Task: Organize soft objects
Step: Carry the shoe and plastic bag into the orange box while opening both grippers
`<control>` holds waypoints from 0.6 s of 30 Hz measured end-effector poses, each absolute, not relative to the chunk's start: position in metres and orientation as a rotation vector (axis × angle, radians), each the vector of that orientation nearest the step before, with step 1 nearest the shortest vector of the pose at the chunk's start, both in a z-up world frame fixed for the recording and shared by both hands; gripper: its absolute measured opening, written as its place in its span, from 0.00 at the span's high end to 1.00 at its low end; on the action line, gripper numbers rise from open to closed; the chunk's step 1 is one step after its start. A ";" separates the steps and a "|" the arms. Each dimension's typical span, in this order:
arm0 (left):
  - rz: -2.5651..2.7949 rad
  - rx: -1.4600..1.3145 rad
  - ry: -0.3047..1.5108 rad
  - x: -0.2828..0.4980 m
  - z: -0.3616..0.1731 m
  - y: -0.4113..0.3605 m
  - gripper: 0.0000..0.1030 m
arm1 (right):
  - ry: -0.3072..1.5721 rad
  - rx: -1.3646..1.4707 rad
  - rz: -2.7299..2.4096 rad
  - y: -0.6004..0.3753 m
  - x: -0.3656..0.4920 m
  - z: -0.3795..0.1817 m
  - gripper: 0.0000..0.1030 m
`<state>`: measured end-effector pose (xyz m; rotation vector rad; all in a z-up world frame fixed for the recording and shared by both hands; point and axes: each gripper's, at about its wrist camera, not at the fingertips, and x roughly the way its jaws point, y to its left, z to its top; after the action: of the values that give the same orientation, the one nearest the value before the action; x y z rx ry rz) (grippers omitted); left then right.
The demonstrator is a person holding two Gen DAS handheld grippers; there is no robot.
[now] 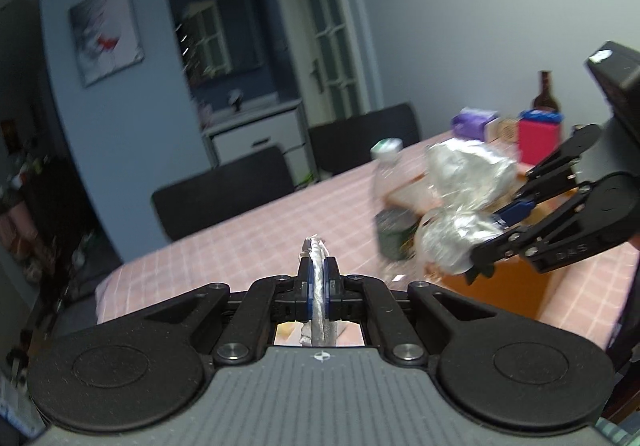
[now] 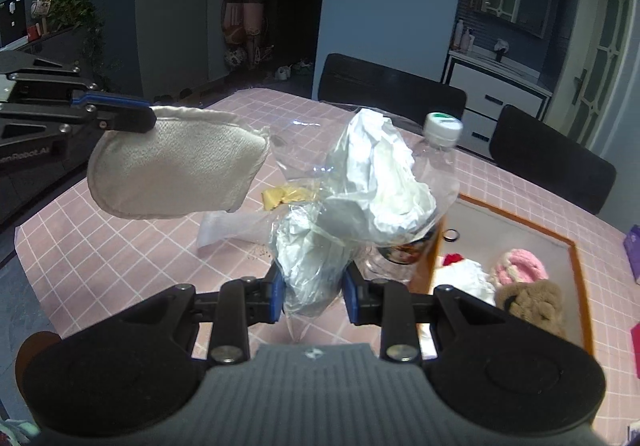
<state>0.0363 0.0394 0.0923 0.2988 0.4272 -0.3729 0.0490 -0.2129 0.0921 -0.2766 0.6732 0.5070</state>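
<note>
The right hand-held gripper [image 2: 312,296] clamps a crumpled clear plastic bag stuffed with white paper [image 2: 360,190], held above the pink checked surface [image 2: 120,258]. Left of the bag, the left hand-held gripper [image 1: 319,278] is closed on a flat beige cloth pad [image 2: 176,166]. Right of the bag lies a wooden-rimmed tray [image 2: 576,246] holding plush toys [image 2: 520,278].

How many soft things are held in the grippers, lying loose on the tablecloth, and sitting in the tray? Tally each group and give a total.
Held in grippers: 2 (cloth pad, crumpled plastic bag)
Loose on tablecloth: 2 (white piece, yellow piece)
In tray: 3 (white-and-red toy, pink toy, brown toy)
Total: 7
</note>
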 end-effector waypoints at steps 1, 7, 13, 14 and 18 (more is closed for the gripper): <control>-0.388 0.306 0.411 0.033 0.096 0.032 0.95 | 0.675 -0.276 0.500 -0.219 0.047 0.098 0.72; -0.499 0.311 0.328 0.030 0.117 -0.010 0.95 | 0.708 -0.307 0.422 -0.259 0.040 0.122 0.72; -0.635 0.297 0.261 0.040 0.133 -0.058 0.95 | 0.808 -0.327 0.336 -0.304 0.045 0.122 0.71; -0.658 0.289 0.260 0.045 0.134 -0.067 0.95 | 0.829 -0.332 0.321 -0.311 0.046 0.119 0.71; -0.743 0.250 0.302 0.069 0.125 -0.102 0.96 | 0.927 -0.315 0.276 -0.335 0.061 0.101 0.71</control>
<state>0.0690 -0.1016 0.1246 0.2503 0.3018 -0.7427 0.0614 -0.3354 0.1005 -0.3148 0.9271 0.2762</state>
